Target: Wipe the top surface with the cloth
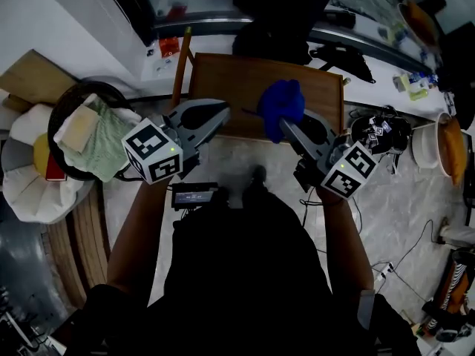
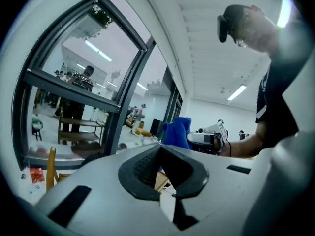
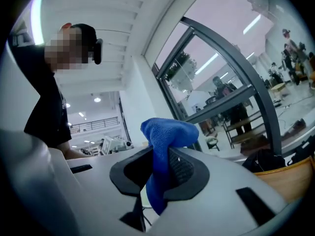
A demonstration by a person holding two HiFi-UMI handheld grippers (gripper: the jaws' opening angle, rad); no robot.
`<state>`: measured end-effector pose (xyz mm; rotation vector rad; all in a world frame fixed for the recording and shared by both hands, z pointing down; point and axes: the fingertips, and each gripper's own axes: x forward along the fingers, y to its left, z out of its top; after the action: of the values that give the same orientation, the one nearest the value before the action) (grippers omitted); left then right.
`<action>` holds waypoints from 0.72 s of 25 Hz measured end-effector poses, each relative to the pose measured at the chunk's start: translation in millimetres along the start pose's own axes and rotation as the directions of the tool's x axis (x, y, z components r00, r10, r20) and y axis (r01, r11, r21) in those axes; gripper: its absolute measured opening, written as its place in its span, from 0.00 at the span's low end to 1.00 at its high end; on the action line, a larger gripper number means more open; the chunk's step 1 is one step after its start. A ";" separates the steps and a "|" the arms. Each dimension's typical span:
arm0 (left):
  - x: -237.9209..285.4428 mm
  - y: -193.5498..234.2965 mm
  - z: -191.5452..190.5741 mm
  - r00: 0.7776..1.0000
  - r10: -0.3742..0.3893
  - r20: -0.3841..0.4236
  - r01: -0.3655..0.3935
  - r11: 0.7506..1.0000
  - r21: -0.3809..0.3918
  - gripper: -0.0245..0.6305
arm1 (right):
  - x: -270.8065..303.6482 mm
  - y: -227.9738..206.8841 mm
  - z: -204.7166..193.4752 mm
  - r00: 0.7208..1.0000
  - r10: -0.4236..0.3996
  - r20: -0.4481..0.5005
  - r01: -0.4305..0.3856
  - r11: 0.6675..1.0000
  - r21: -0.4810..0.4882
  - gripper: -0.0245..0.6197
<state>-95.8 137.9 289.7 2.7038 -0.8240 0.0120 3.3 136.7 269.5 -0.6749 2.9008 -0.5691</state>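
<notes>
Evidently wiping is not begun: the blue cloth [image 1: 281, 102] is clamped in the jaws of the right gripper [image 3: 160, 152], raised over the wooden desk [image 1: 223, 76] at its near edge. The jaws of the left gripper [image 2: 160, 149] are closed, empty.

Left of the left claw [image 1: 223, 111] stands a round dark basket [image 1: 63, 102] holding a crumpled pale green towel [image 1: 111, 143] and a cream rectangular pad [image 1: 78, 124]. Just below that claw, a small black device with a lit screen [image 1: 194, 196] lies on the pale marbled floor [image 1: 386, 213]. Beyond the right claw [image 1: 286, 124] a black bag [image 1: 338, 56] rests on a white counter [image 1: 378, 91]. Off to that claw's right sits a round white bucket [image 1: 424, 145].
</notes>
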 end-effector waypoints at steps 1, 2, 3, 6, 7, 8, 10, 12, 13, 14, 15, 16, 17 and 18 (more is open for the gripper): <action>-8.6 -6.4 0.5 1.000 -0.007 0.006 0.007 1.000 0.001 0.05 | -0.9 13.6 -2.1 1.000 0.004 0.001 -0.004 1.000 -0.011 0.15; -16.5 -12.9 -0.4 1.000 -0.013 0.008 0.013 1.000 0.002 0.05 | -2.5 26.5 -5.3 1.000 0.006 -0.001 -0.006 1.000 -0.018 0.15; -23.9 -19.5 -2.7 1.000 -0.019 0.007 0.019 1.000 0.004 0.05 | -5.0 38.6 -9.3 1.000 0.006 -0.005 -0.006 1.000 -0.020 0.15; -40.3 -41.2 -13.4 0.999 -0.042 0.003 0.042 0.999 -0.008 0.05 | -15.6 67.0 -23.9 1.000 0.003 -0.022 -0.003 1.000 -0.009 0.15; -44.1 -48.4 -17.3 0.999 -0.050 0.004 0.050 0.999 -0.015 0.05 | -19.3 73.4 -28.4 1.000 0.006 -0.028 -0.006 1.000 -0.002 0.15; -47.5 -55.2 -21.2 0.998 -0.055 0.006 0.055 0.998 -0.022 0.05 | -22.8 78.5 -32.0 0.999 0.011 -0.032 -0.011 1.000 0.006 0.15; -52.6 -67.3 -28.4 0.999 -0.053 0.007 0.053 0.998 -0.029 0.05 | -29.8 85.7 -35.5 0.999 0.020 -0.033 -0.020 1.000 0.015 0.15; -54.6 -79.8 -35.3 0.999 -0.045 -0.007 0.045 0.999 -0.024 0.05 | -38.5 90.3 -35.1 0.999 0.030 -0.025 -0.029 0.999 0.012 0.15; -54.9 -86.5 -38.4 0.999 -0.041 -0.018 0.041 0.999 -0.016 0.05 | -43.6 92.4 -34.1 0.999 0.036 -0.018 -0.036 0.999 0.009 0.15; -55.1 -93.2 -40.7 0.999 -0.037 -0.030 0.036 0.999 -0.005 0.05 | -48.8 94.6 -33.0 0.999 0.041 -0.011 -0.041 0.999 0.005 0.15; -55.3 -99.9 -41.7 0.999 -0.032 -0.038 0.032 0.999 0.007 0.05 | -54.2 96.6 -31.8 0.999 0.047 -0.006 -0.047 0.999 -0.002 0.15; -55.0 -106.4 -41.6 0.999 -0.026 -0.040 0.027 1.000 0.015 0.05 | -59.9 98.6 -30.8 0.999 0.052 -0.003 -0.052 0.999 -0.010 0.15; -53.8 -113.3 -40.8 0.999 -0.021 -0.039 0.021 1.000 0.019 0.05 | -66.1 100.7 -30.1 0.998 0.060 -0.004 -0.060 0.998 -0.019 0.15; -51.7 -121.2 -40.3 0.999 -0.015 -0.036 0.016 1.000 0.020 0.05 | -73.6 103.3 -29.9 0.998 0.068 -0.006 -0.068 0.997 -0.026 0.15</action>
<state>-69.6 273.1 287.2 2.7211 -0.7966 0.0651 21.9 265.3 259.2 -0.5759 2.9277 -0.5266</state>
